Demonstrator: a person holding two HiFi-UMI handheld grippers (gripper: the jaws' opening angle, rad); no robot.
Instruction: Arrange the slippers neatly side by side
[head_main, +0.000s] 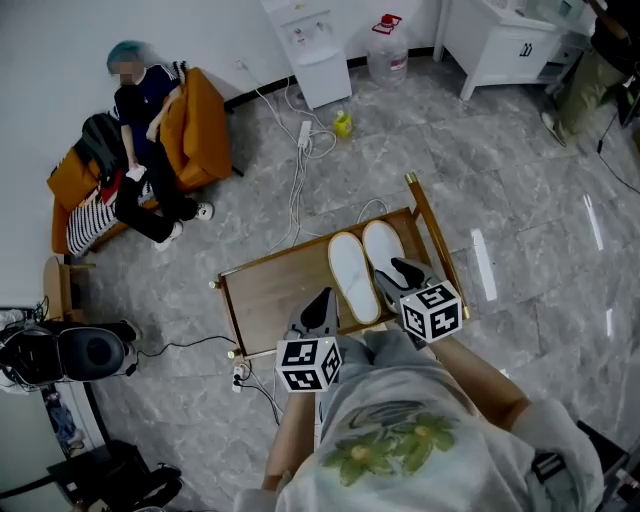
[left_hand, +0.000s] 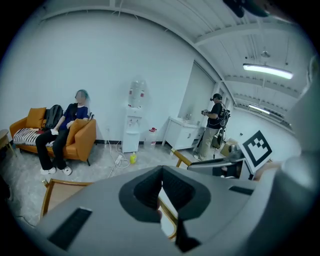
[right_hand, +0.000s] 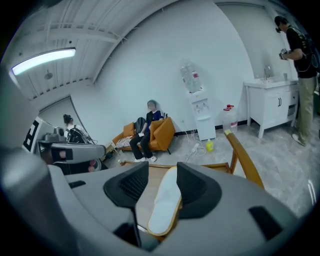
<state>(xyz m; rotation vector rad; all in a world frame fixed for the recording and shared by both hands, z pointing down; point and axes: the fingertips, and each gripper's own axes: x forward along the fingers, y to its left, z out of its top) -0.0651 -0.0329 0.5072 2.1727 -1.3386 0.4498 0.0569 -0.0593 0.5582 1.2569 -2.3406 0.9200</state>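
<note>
Two white slippers lie side by side, toes away from me, on a low wooden table (head_main: 270, 300): the left slipper (head_main: 350, 277) and the right slipper (head_main: 382, 245). My right gripper (head_main: 402, 270) hovers at the right slipper's near end. Its jaws stand open in the right gripper view (right_hand: 162, 170), where a slipper (right_hand: 160, 210) shows between them without the pads pressing on it. My left gripper (head_main: 321, 300) is at the table's near edge beside the left slipper. The left gripper view (left_hand: 161, 172) shows its pads meeting at the tips with nothing held.
A raised wooden rail (head_main: 432, 235) borders the table's right side. A person sits on an orange sofa (head_main: 195, 130) at the back left. Cables and a power strip (head_main: 303, 133) run over the floor behind the table. A water dispenser (head_main: 312, 50) and white cabinet (head_main: 505, 45) stand beyond.
</note>
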